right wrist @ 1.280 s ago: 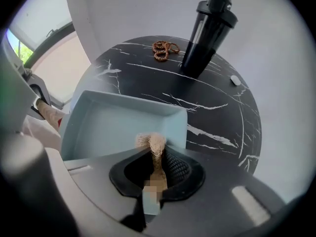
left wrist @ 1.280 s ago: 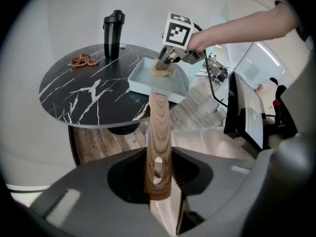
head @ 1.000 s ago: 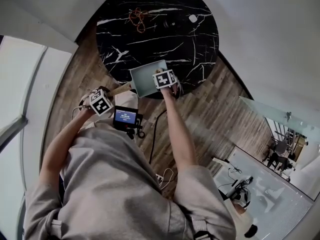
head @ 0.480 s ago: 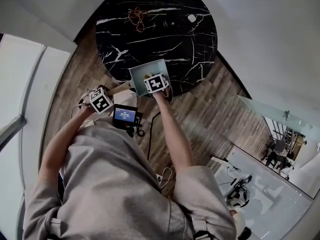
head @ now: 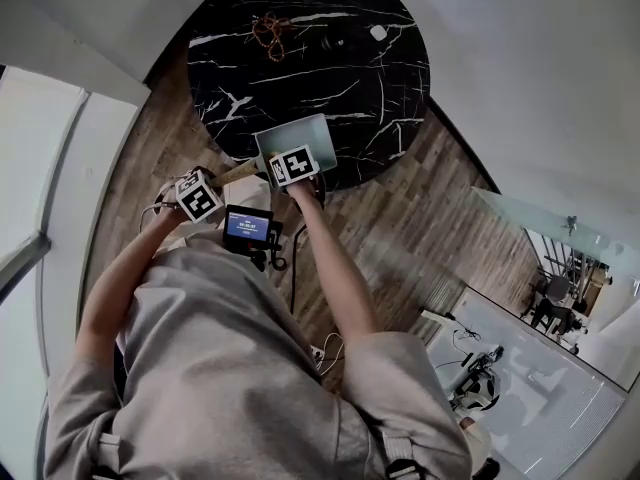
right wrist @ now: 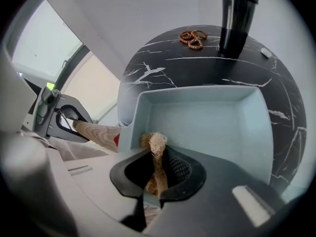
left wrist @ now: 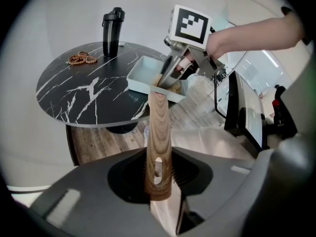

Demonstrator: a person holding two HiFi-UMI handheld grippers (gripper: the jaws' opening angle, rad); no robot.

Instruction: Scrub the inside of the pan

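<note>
1. Top [head: 230, 368]: grey-beige, loose and creased. The sleeves stop short of the forearms.
2. Chest box [head: 247, 228]: small and black, with a blue-lit screen. A black cable [head: 297, 268] hangs beside it.
3. Left gripper [left wrist: 159, 186]: matte grey plastic shell, rounded, with a dark recess around the jaws.
4. Right gripper [right wrist: 155, 167]: same grey shell and dark recess. From the left gripper view it shows a bare-metal frame and linkage under its cube.
5. Pads [right wrist: 177, 169]: black, with a fine mesh texture.
6. Marker cubes: left [head: 198, 196] and right [head: 294, 164], both white with black square codes on each visible face.
</note>
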